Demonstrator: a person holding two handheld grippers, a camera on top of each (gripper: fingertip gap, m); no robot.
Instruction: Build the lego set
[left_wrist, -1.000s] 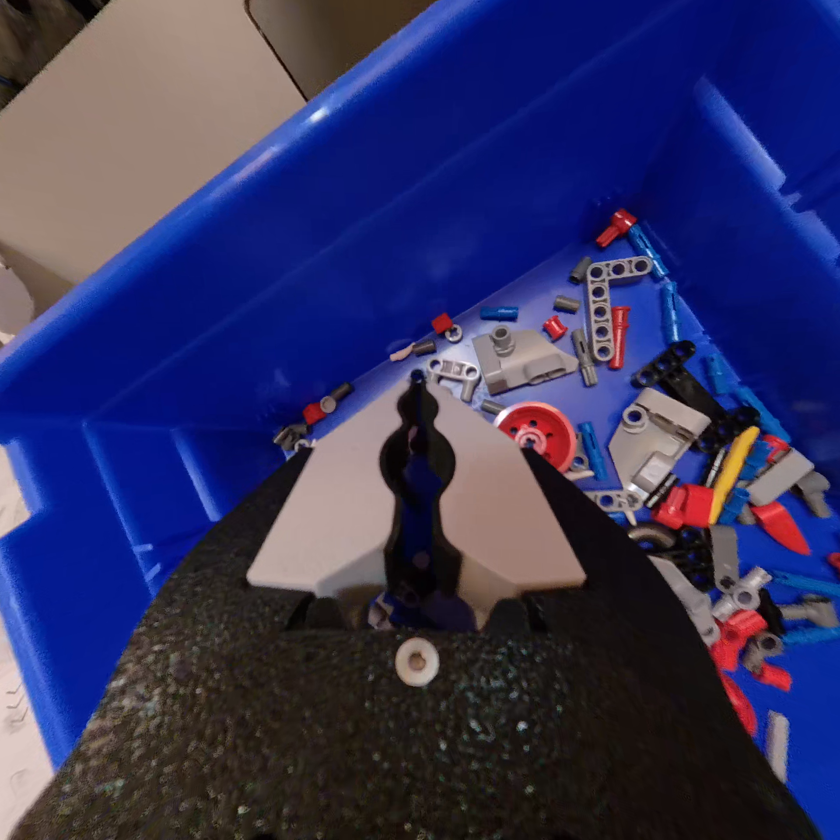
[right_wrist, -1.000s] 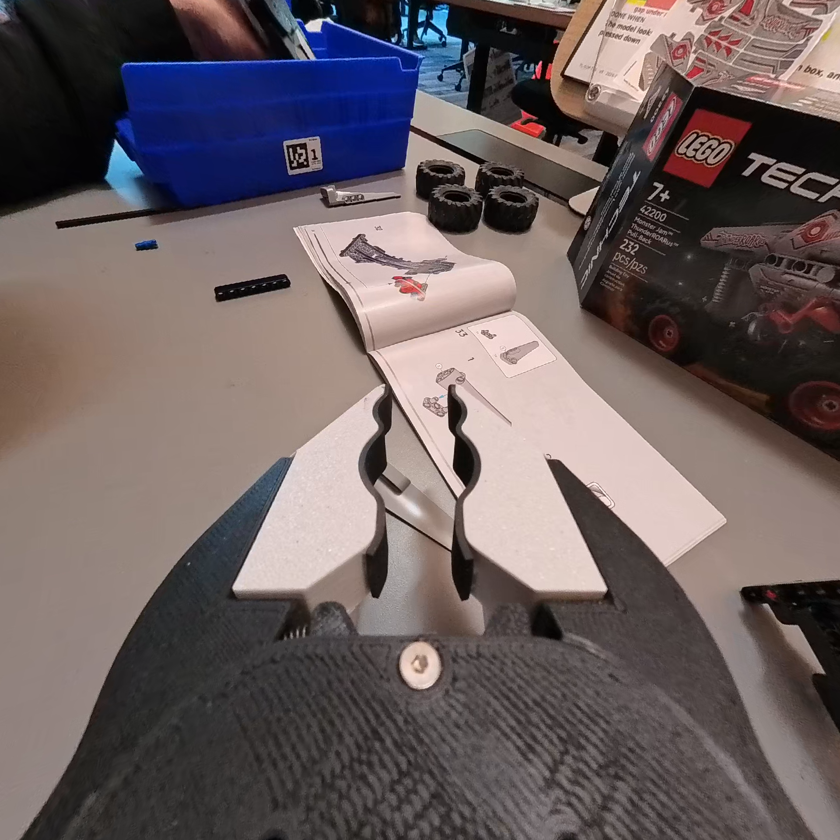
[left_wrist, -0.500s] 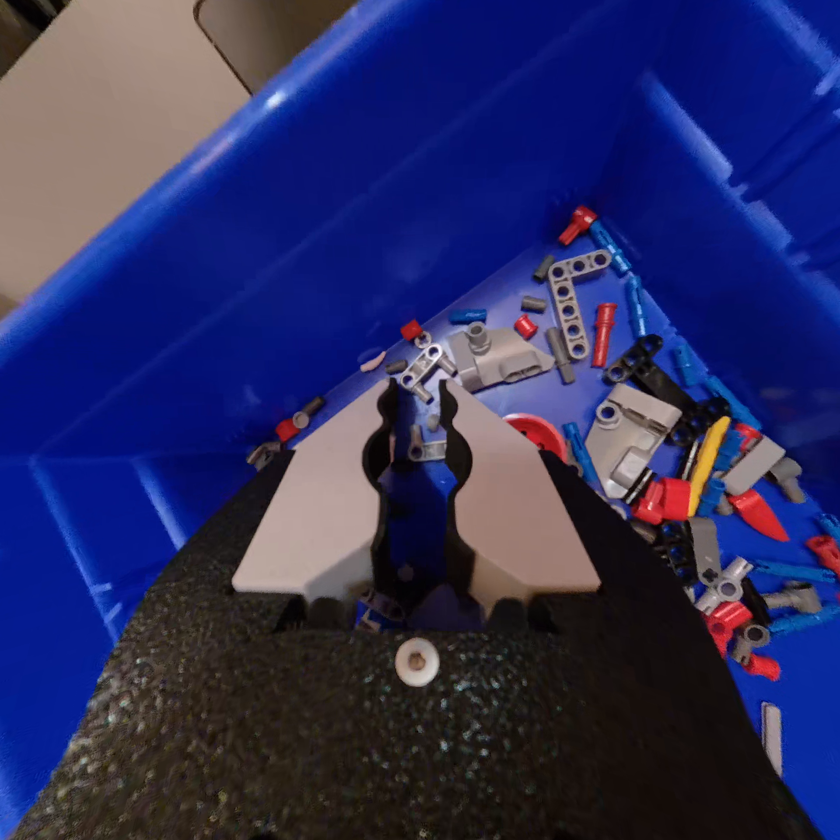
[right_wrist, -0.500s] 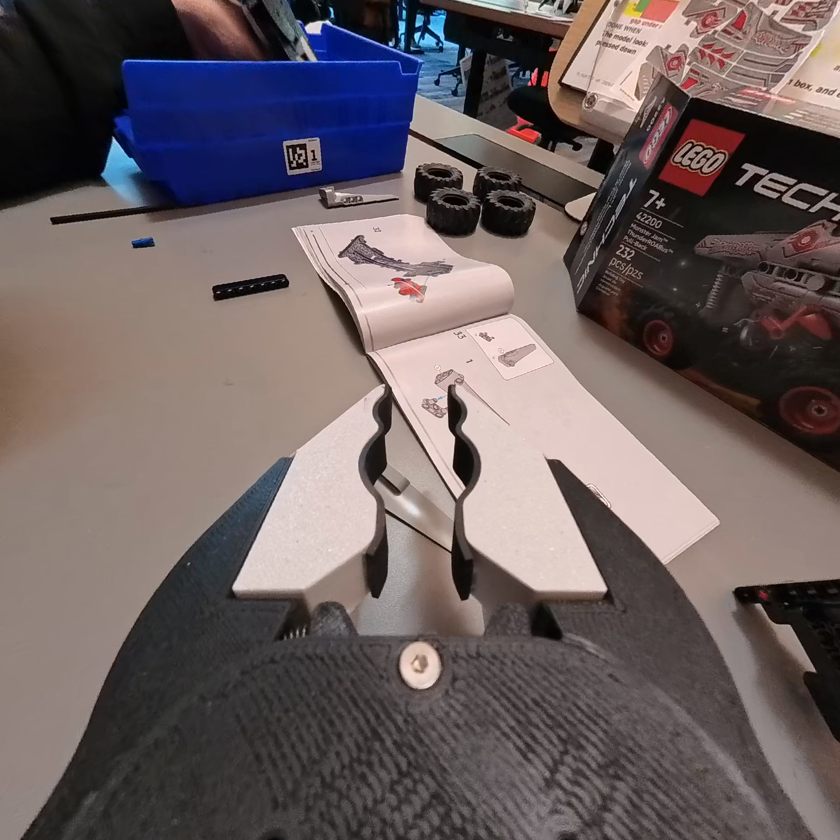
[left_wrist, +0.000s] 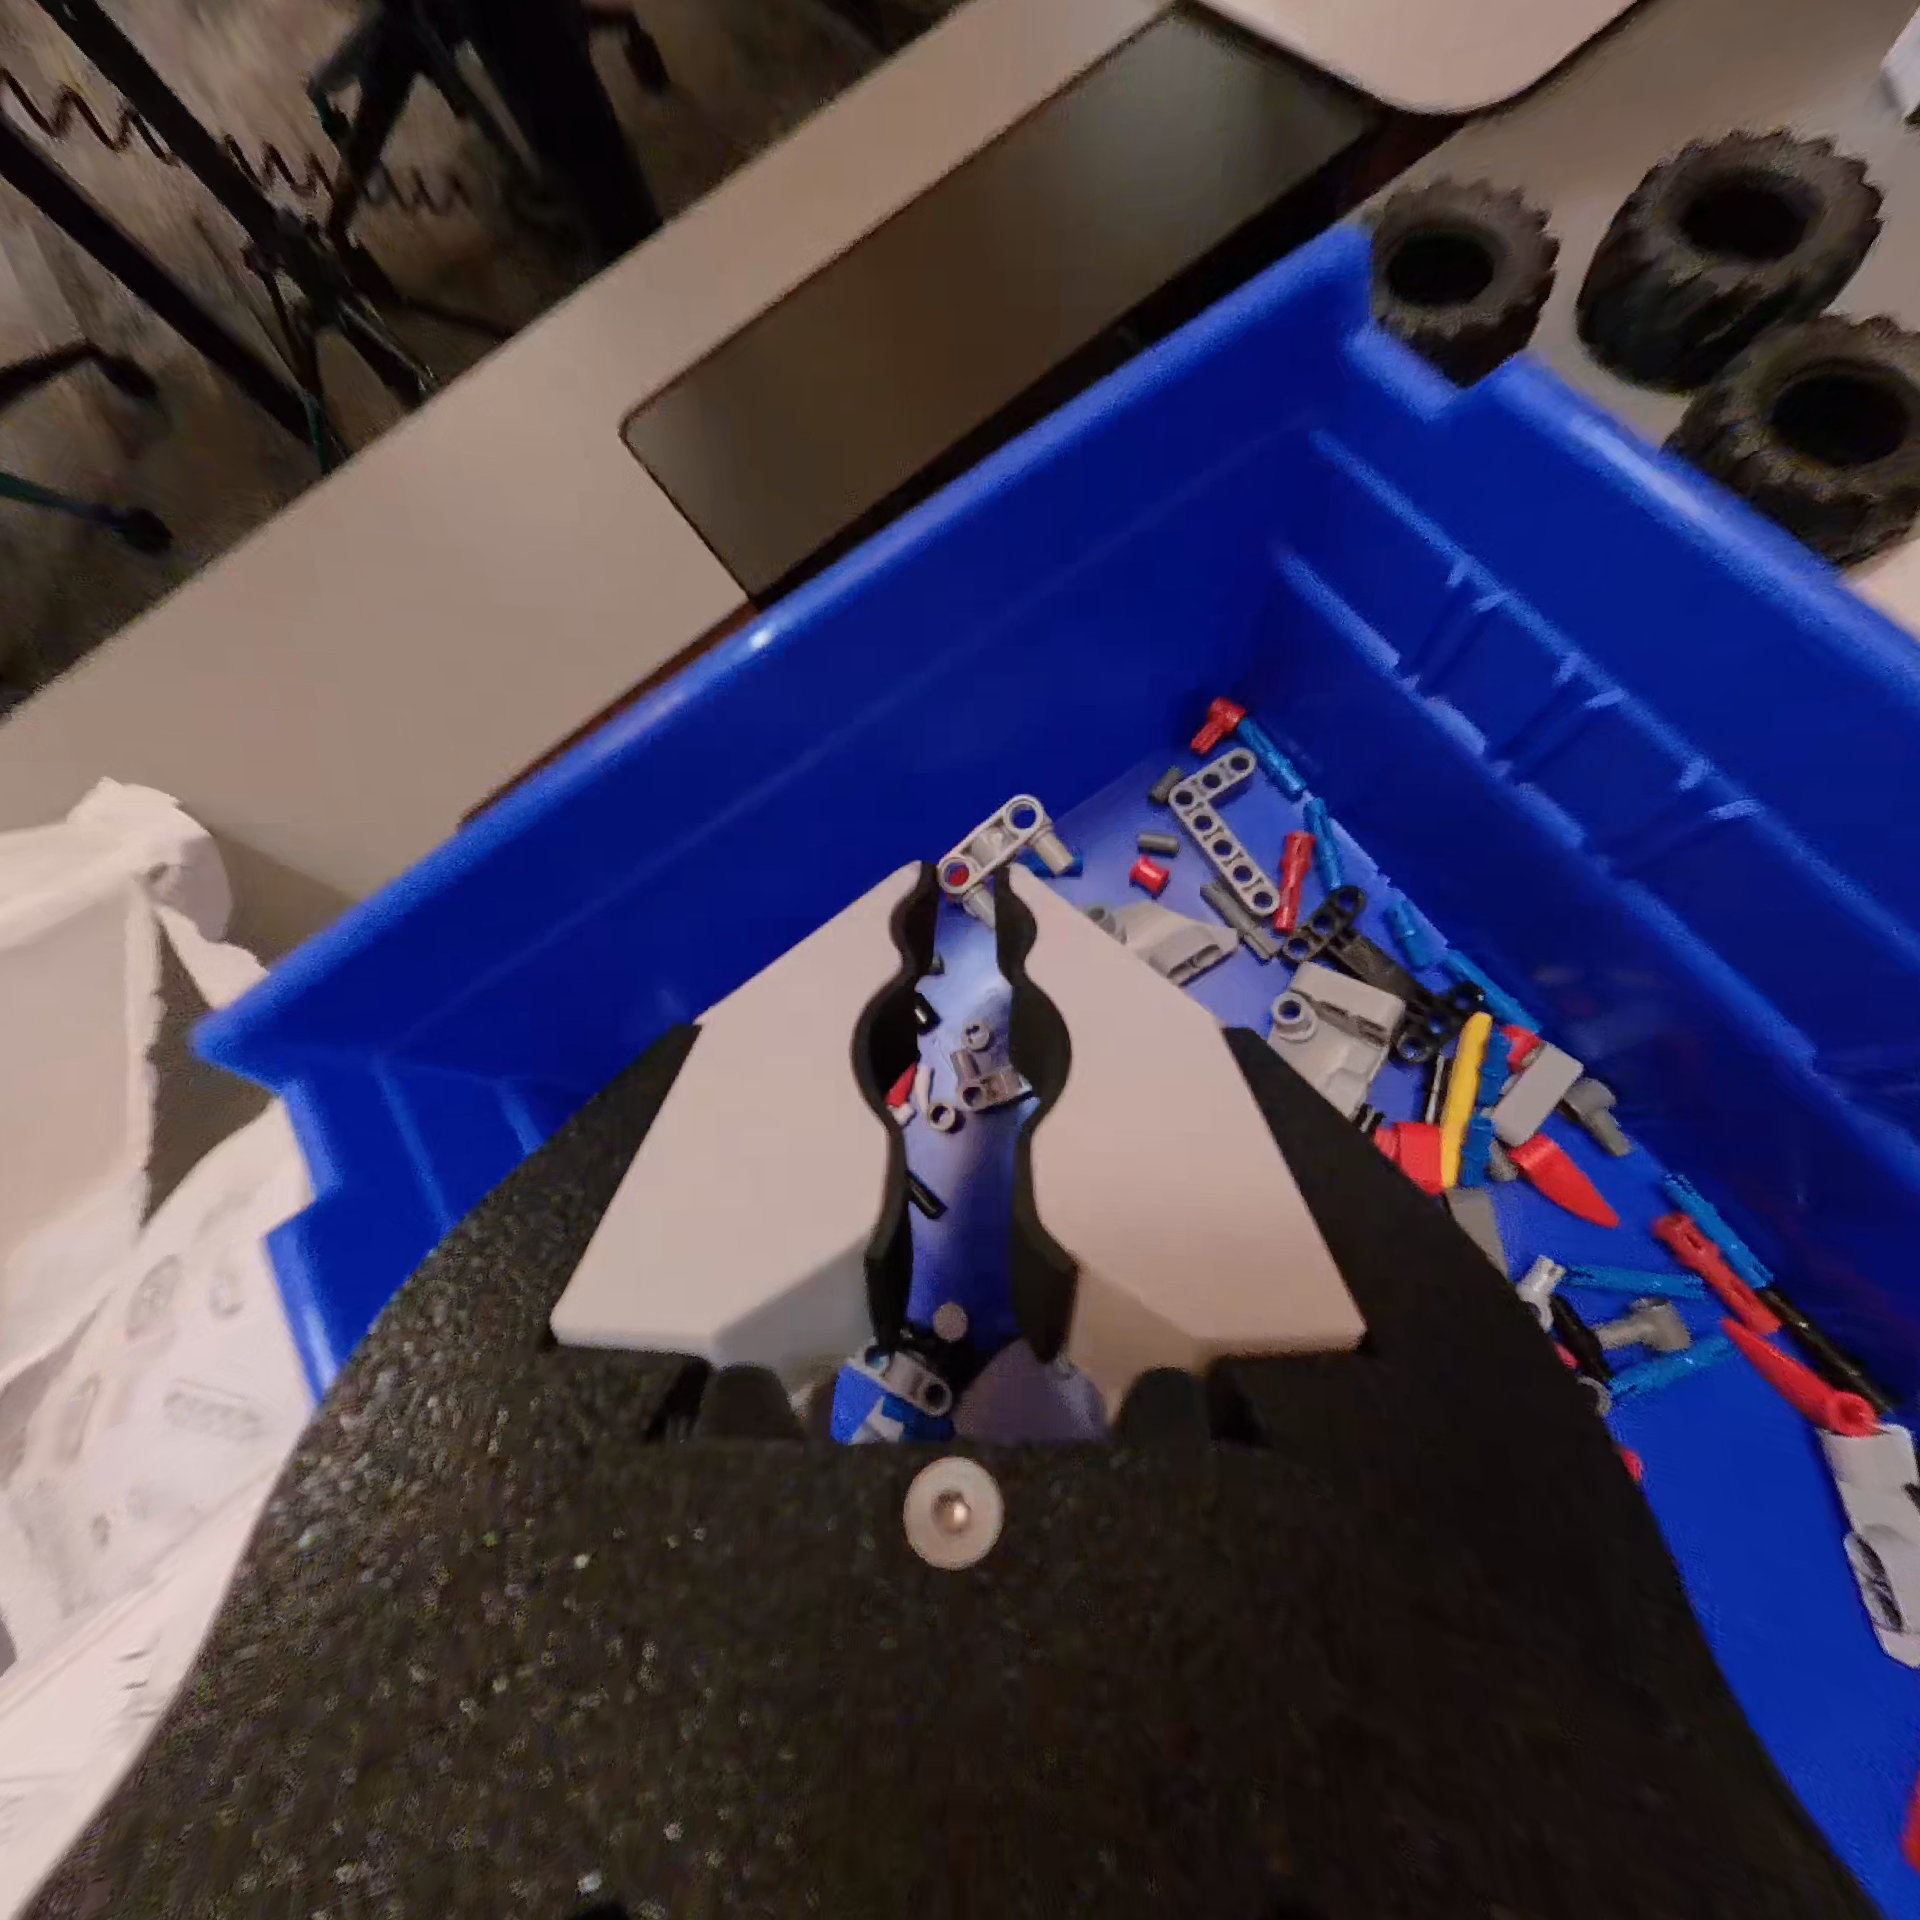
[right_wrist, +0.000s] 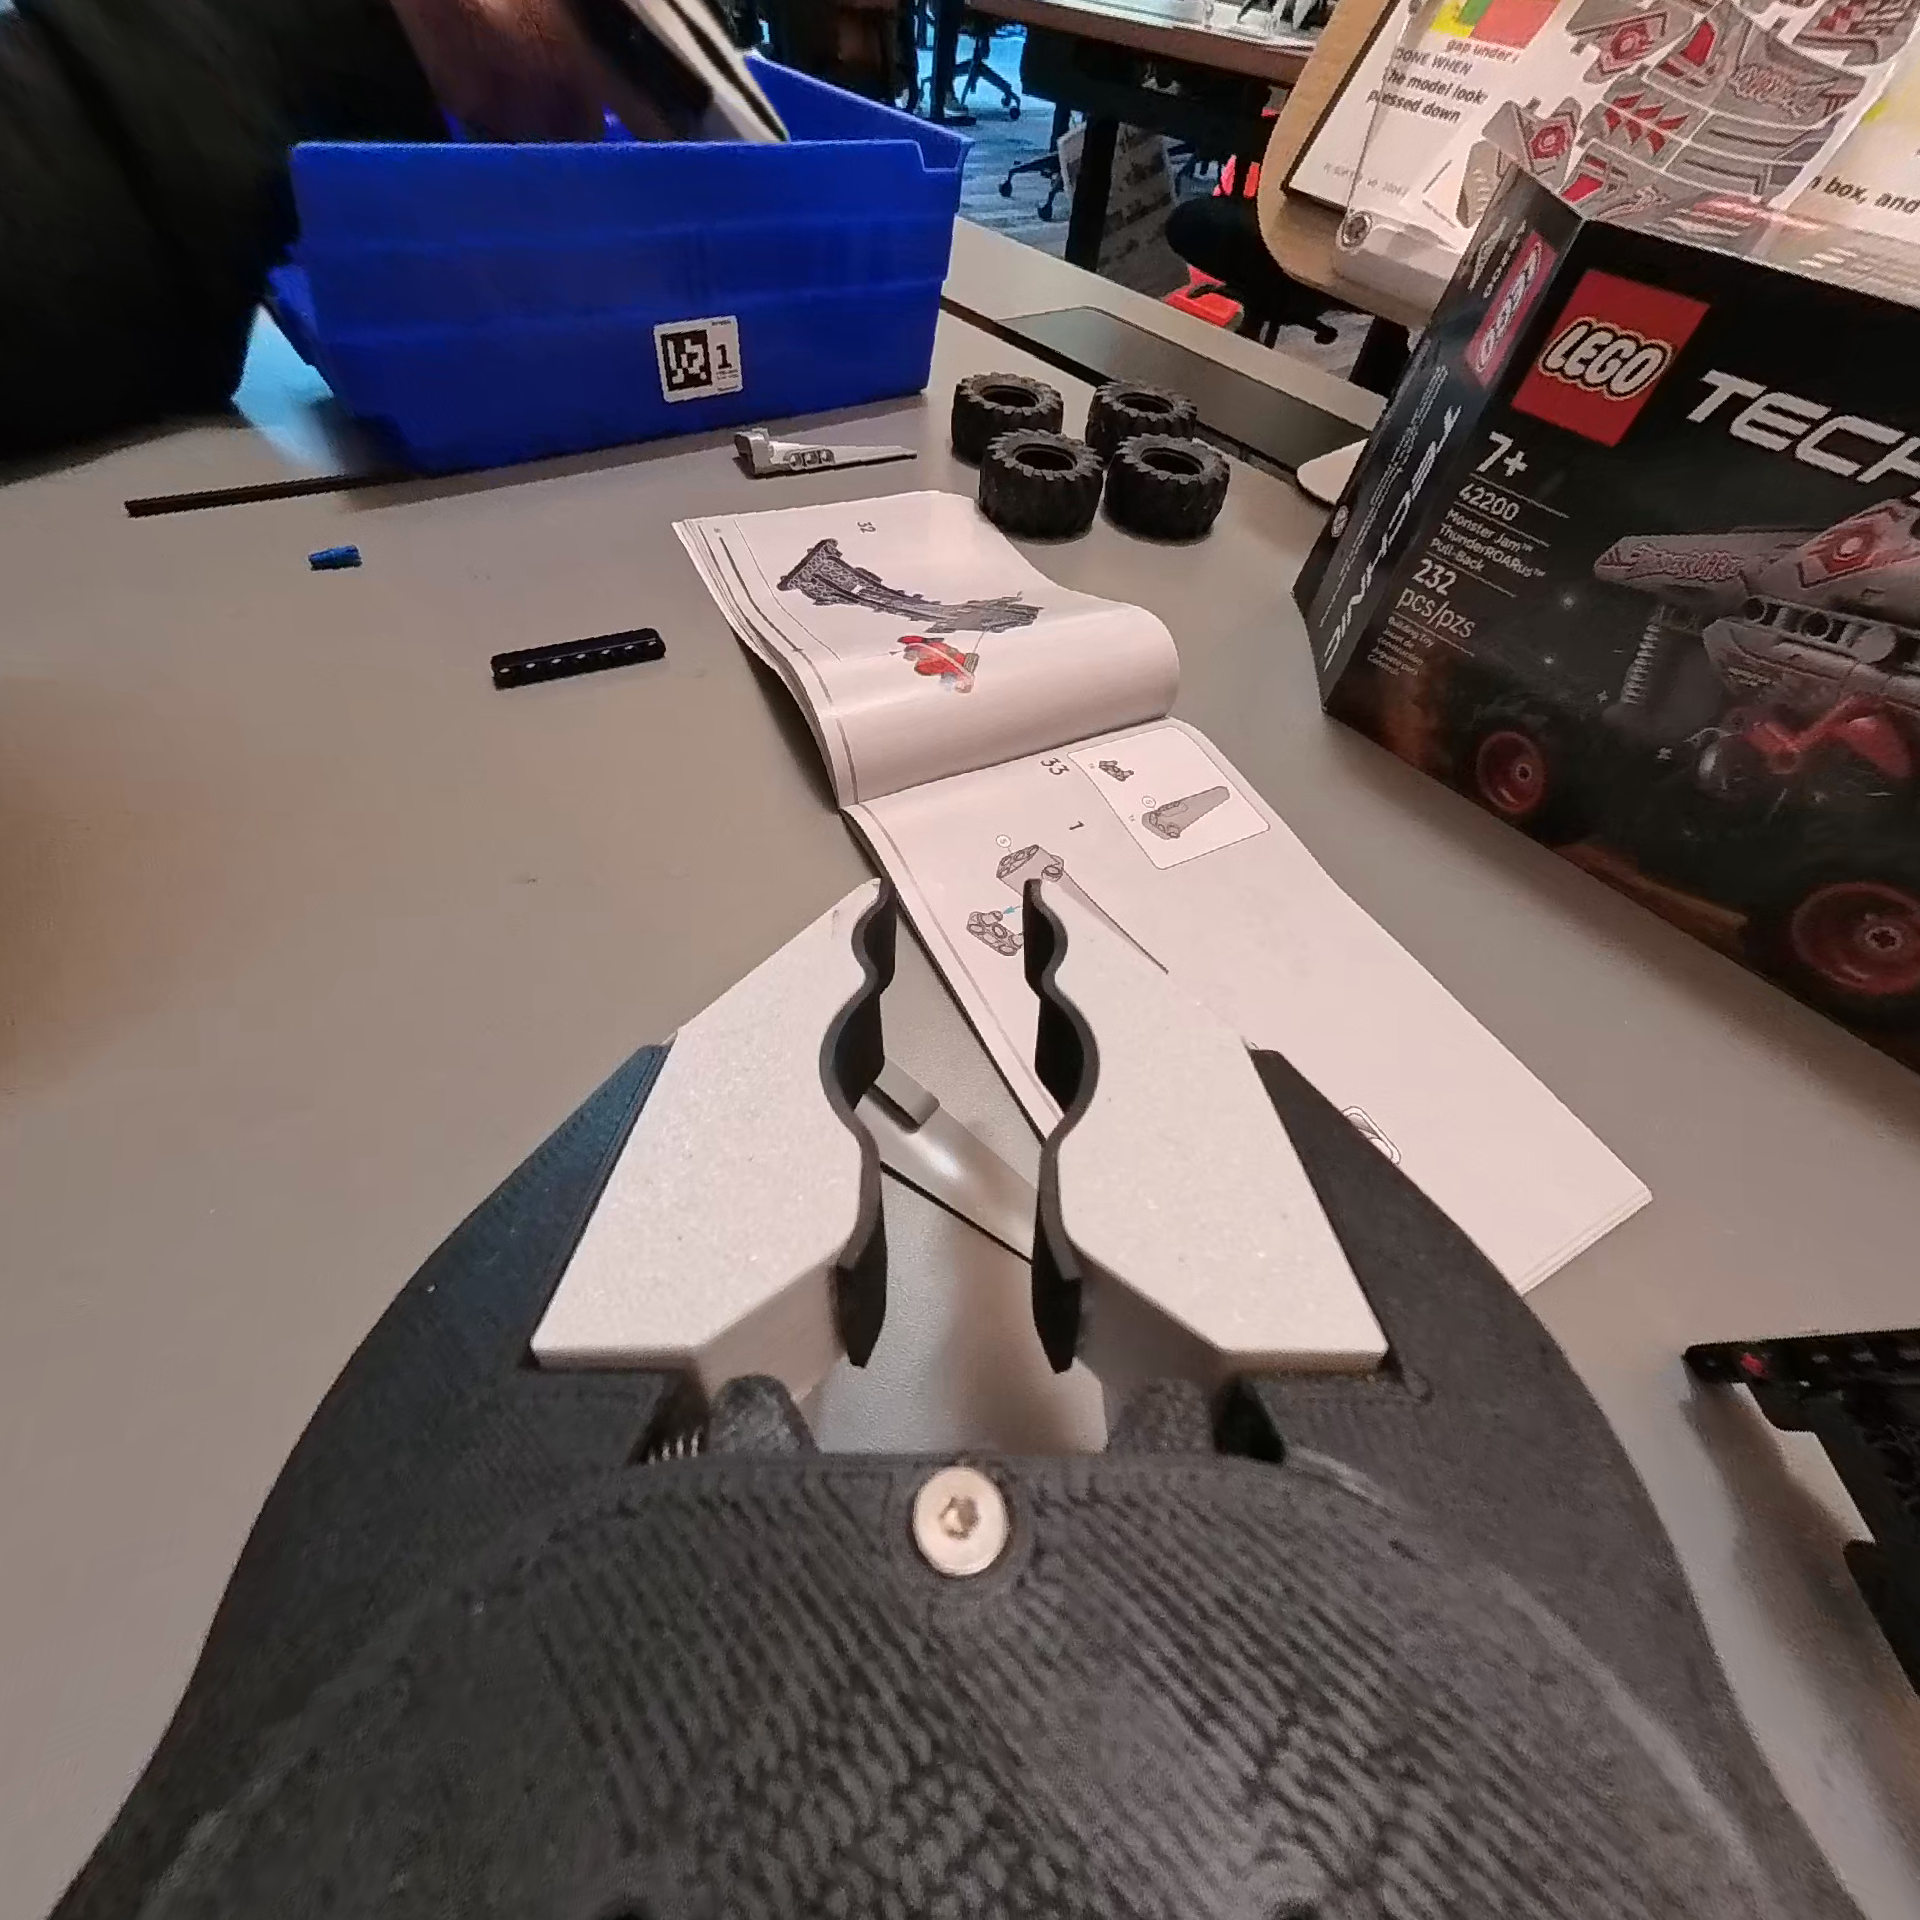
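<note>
Lego connector (left_wrist: 995, 844) now rides pinched in left gripper (left_wrist: 961, 891) jaws, lifted off bin (left_wrist: 727, 748); right gripper (right_wrist: 956, 904) jaws unchanged, apart.

The left gripper (left_wrist: 961, 896) now sits higher above the blue plastic parts bin (left_wrist: 727, 769), whose rim, with black rubber tyres (left_wrist: 1460, 272) beyond it, enters view. Its jaws, closed one second ago and then parted, now clamp a small light-grey two-hole connector piece (left_wrist: 995, 847) at the tips, clear of the bin floor.

Both the left gripper (left_wrist: 961, 899) and the right gripper (right_wrist: 956, 904) have a black textured body, light grey fingers with wavy black pads, and one silver screw behind them.
</note>
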